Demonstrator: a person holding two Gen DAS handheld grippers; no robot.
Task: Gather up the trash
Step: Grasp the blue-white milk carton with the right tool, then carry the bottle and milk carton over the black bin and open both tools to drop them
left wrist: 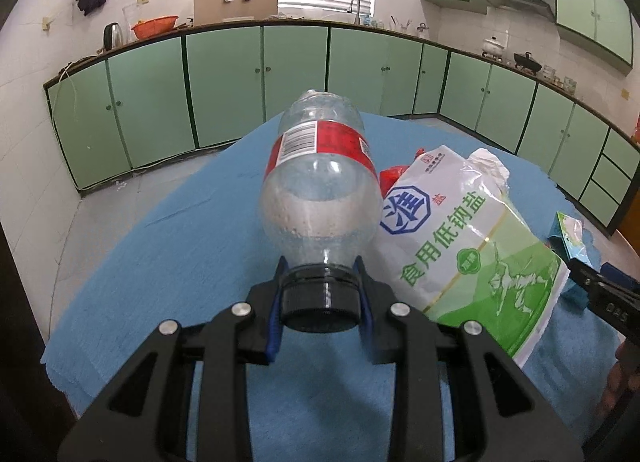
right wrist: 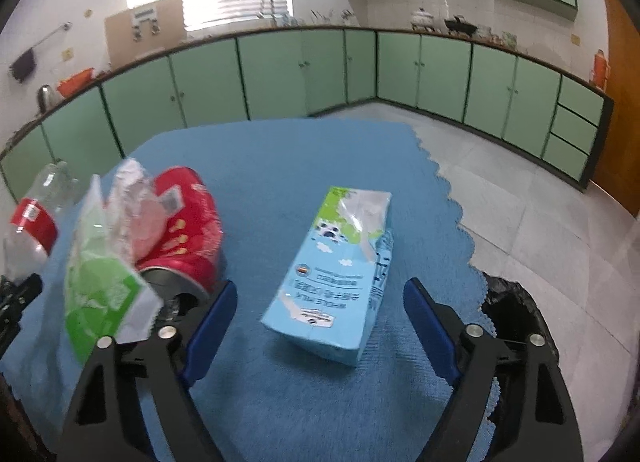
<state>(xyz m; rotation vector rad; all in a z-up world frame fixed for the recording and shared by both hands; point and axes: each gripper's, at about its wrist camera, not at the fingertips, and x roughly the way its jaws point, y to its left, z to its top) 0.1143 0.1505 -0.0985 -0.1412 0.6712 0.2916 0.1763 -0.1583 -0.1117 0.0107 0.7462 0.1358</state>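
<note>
My left gripper (left wrist: 320,290) is shut on the black cap of a clear plastic bottle (left wrist: 320,190) with a red label, held above the blue cloth (left wrist: 160,262). The bottle also shows at the left edge of the right wrist view (right wrist: 32,218). A white and green salt bag (left wrist: 472,250) lies right of the bottle and shows in the right wrist view (right wrist: 104,274). Behind it lies a red can (right wrist: 184,238). My right gripper (right wrist: 320,314) is open, its jaws on either side of a blue milk carton (right wrist: 340,270) lying on the cloth.
The blue cloth (right wrist: 304,402) covers a round table. A black trash bag (right wrist: 516,314) sits on the floor past the cloth's right edge. Green cabinets (left wrist: 224,82) line the kitchen walls. My right gripper's body (left wrist: 604,298) shows at the right edge of the left wrist view.
</note>
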